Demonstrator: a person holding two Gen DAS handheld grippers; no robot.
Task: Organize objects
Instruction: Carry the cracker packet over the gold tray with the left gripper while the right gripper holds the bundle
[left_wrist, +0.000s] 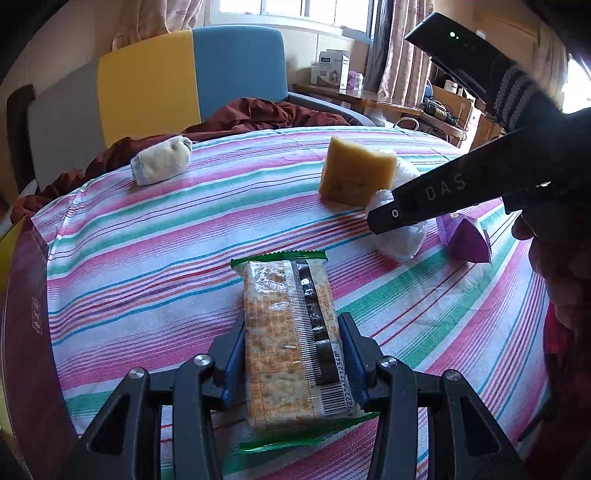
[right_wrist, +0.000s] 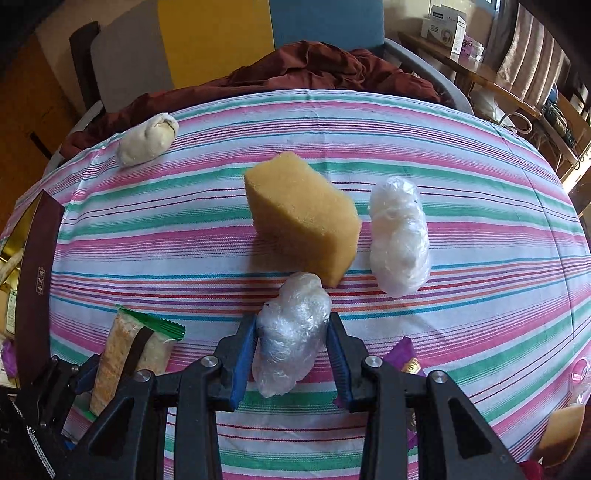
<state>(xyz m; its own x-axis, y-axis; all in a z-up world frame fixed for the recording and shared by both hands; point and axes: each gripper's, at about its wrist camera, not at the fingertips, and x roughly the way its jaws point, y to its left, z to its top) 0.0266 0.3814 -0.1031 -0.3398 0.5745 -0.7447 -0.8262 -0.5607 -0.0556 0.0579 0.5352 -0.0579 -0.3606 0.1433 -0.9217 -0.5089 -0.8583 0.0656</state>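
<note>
Left wrist view: the left tongs pinch a cracker packet lying on the striped tablecloth of the desk. Beyond lie a yellow sponge and a cloth-wrapped bundle.

Right wrist view: the right tongs pinch a plastic-wrapped bundle resting on the cloth just before the sponge; a second plastic-wrapped bundle lies right of it.

A green-edged cracker packet, a yellow sponge, two plastic-wrapped bundles and a pale wrapped lump lie on striped cloth.
</note>
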